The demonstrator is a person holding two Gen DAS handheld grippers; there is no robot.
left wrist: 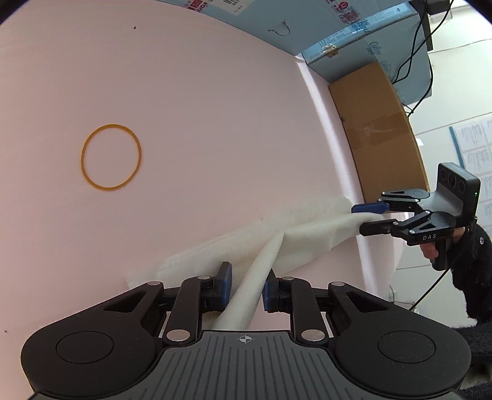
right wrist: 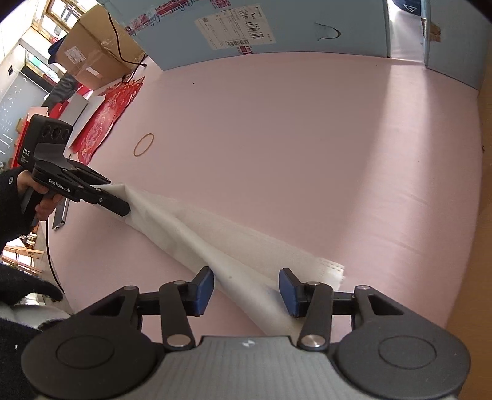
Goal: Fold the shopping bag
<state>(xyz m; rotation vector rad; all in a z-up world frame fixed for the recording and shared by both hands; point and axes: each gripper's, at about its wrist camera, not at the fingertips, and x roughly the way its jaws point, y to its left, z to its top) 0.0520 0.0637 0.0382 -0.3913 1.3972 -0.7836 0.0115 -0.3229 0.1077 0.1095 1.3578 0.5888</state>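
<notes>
The white shopping bag (left wrist: pixel 246 252) lies as a long strip on the pink table, one edge lifted between the two grippers. My left gripper (left wrist: pixel 246 286) has its blue pads apart with a fold of the bag running between them; it also shows in the right wrist view (right wrist: pixel 123 209) at the bag's far end. My right gripper (right wrist: pixel 246 289) is open, with the bag (right wrist: pixel 215 240) passing between its pads. In the left wrist view the right gripper (left wrist: pixel 363 218) sits at the bag's other end with its jaws apart around the cloth.
A tan rubber band (left wrist: pixel 111 156) lies on the pink table (left wrist: pixel 200 123), also seen in the right wrist view (right wrist: pixel 144 144). Blue cartons (right wrist: pixel 276 27) and a brown box (left wrist: pixel 381 129) stand along the far edge. Red paper cutouts (right wrist: pixel 104 123) lie at the left.
</notes>
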